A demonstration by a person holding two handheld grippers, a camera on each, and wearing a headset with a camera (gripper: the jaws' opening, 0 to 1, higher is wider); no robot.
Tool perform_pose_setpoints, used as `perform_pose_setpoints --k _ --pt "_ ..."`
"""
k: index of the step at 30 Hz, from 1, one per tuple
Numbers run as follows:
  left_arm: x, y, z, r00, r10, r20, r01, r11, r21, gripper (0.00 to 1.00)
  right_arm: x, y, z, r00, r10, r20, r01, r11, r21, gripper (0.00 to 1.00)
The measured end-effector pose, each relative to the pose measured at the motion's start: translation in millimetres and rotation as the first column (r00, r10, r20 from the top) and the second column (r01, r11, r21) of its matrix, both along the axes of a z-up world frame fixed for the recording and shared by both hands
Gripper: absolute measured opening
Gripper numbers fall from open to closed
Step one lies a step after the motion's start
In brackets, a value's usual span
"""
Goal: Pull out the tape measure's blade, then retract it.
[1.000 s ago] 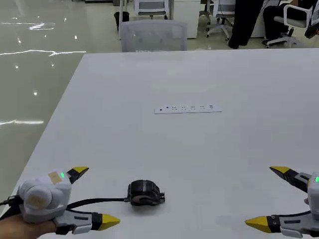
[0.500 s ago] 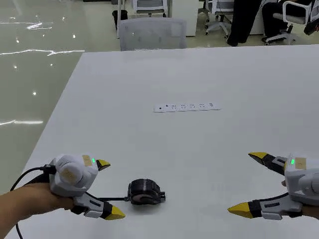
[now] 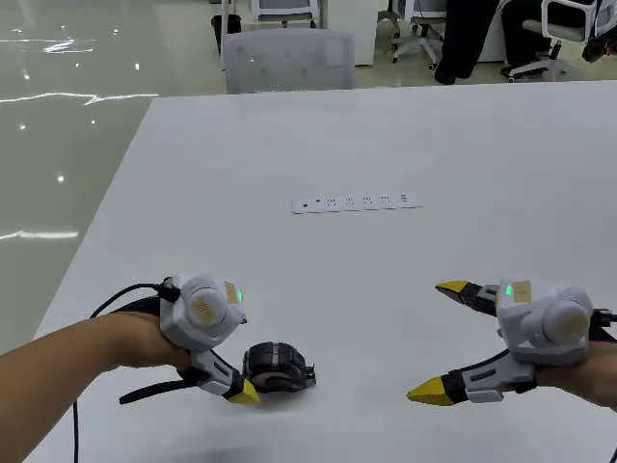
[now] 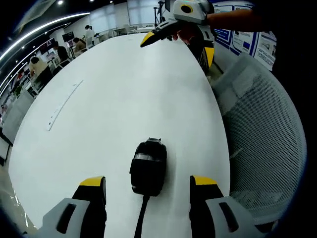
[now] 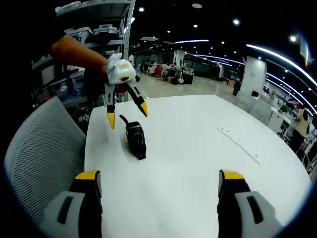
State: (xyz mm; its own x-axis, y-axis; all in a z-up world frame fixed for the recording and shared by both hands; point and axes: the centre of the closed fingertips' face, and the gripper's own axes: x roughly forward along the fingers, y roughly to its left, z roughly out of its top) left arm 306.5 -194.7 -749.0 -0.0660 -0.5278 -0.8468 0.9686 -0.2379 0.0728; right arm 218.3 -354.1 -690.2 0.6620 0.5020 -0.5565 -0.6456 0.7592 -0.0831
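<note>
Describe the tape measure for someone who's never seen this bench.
On the white table, look near its front edge, by the left gripper. The tape measure is the small black rounded case with a trailing strap; the power strip beyond is white, flat and long.

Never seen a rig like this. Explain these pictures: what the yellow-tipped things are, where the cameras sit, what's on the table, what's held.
No robot: a person holds a two-jaw tool in each hand, the left gripper and the right gripper. One picture comes from a headset camera; the two round ones come from a camera on each gripper. On the white table lie a black tape measure and, farther off, a power strip. Both grippers are open and hold nothing; the tape measure sits just ahead of the left one's jaws.
</note>
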Motion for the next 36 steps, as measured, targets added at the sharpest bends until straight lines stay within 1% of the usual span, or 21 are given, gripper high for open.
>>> perform_pose_setpoints --k 4,6,7,9,14,16,18,20,22,24,25,26,27,28,29,30,31,32,34,35,36 --pt "-1.7 -9.2 -3.2 1.0 -0.023 0.004 0.023 1.0 0.014 0.62 5.9 10.0 -6.6 0.999 0.039 -0.015 -0.039 0.999 -0.007 0.99" --pt "-0.4 -11.6 -7.7 0.999 -0.037 0.012 0.037 0.999 0.032 0.59 9.1 16.0 -10.3 0.998 0.059 -0.023 -0.06 0.998 -0.01 0.99" --pt "-0.7 -12.4 -9.1 0.999 -0.048 0.011 0.048 0.998 0.038 0.58 10.8 18.5 -12.3 0.997 0.069 -0.025 -0.069 0.997 -0.016 0.99" --pt "-2.7 -14.0 -11.0 0.999 -0.051 -0.007 0.051 0.998 0.046 0.55 14.2 25.2 -16.4 0.995 0.093 -0.038 -0.094 0.995 -0.019 0.99" --pt "-2.9 -15.4 -20.5 0.998 -0.061 -0.004 0.061 0.996 0.07 0.53 24.5 39.1 -21.9 0.989 0.141 -0.052 -0.143 0.989 -0.026 0.98" --pt "-2.5 -15.4 -23.9 0.997 -0.07 0.014 0.069 0.994 0.083 0.53 29.0 42.4 -25.3 0.986 0.155 -0.057 -0.157 0.987 -0.039 0.98" --pt "-2.6 -17.6 -25.8 0.996 -0.087 0.025 0.085 0.993 0.082 0.52 33.5 45.9 -28.1 0.984 0.165 -0.062 -0.167 0.985 -0.047 0.97" --pt "-2.9 -18.2 -27.9 0.997 -0.074 0.01 0.073 0.993 0.09 0.49 37.1 50.6 -30.2 0.982 0.175 -0.065 -0.178 0.983 -0.048 0.97" --pt "-2.2 -18.7 -30.2 0.997 -0.075 0.019 0.073 0.993 0.089 0.48 39.7 54.7 -32.4 0.981 0.183 -0.069 -0.187 0.981 -0.054 0.96" --pt "-1.6 -18.2 -33.7 0.997 -0.076 0.025 0.073 0.992 0.099 0.47 43.6 58.4 -37.5 0.978 0.194 -0.077 -0.199 0.978 -0.057 0.95" --pt "-0.1 -18.4 -35.0 0.997 -0.075 0.036 0.071 0.992 0.101 0.47 45.8 61.4 -39.3 0.977 0.196 -0.08 -0.201 0.978 -0.059 0.95" --pt "0.8 -18.0 -36.4 0.996 -0.077 0.039 0.073 0.992 0.104 0.44 47.7 62.8 -41.4 0.977 0.196 -0.083 -0.201 0.978 -0.059 0.95" --pt "-0.4 -18.0 -37.2 0.996 -0.084 0.033 0.08 0.991 0.107 0.42 50.4 63.4 -44.5 0.977 0.193 -0.088 -0.199 0.978 -0.058 0.94" --pt "-1.3 -19.4 -37.5 0.995 -0.094 0.045 0.089 0.991 0.101 0.41 53.5 64.7 -48.1 0.977 0.19 -0.096 -0.196 0.979 -0.057 0.94" --pt "-2.7 -21.5 -37.5 0.991 -0.123 0.06 0.117 0.989 0.09 0.39 54.8 66.7 -49.3 0.977 0.191 -0.1 -0.197 0.979 -0.054 0.94" --pt "-7.9 -18.1 -39.4 0.991 -0.124 0.04 0.12 0.987 0.106 0.35 56.4 69.6 -52.4 0.975 0.195 -0.107 -0.201 0.978 -0.055 0.93" --pt "-4.6 -19.4 -40.2 0.991 -0.119 0.067 0.112 0.989 0.102 0.34 57.4 71.1 -55.0 0.973 0.2 -0.112 -0.207 0.976 -0.06 0.92" --pt "-6.0 -18.5 -42.0 0.991 -0.123 0.061 0.116 0.988 0.105 0.34 58.2 73.2 -56.8 0.972 0.206 -0.114 -0.214 0.975 -0.061 0.91" --pt "-4.1 -19.2 -41.0 0.99 -0.132 0.055 0.127 0.987 0.095 0.34 59.3 78.2 -60.2 0.968 0.219 -0.123 -0.228 0.972 -0.064 0.89" --pt "-3.5 -18.6 -40.6 0.992 -0.123 0.039 0.119 0.989 0.088 0.34 59.7 81.0 -62.4 0.965 0.231 -0.125 -0.24 0.968 -0.068 0.88" --pt "-2.9 -18.7 -40.5 0.992 -0.122 0.032 0.119 0.99 0.082 0.34 59.9 83.0 -63.9 0.963 0.236 -0.128 -0.246 0.967 -0.067 0.86"
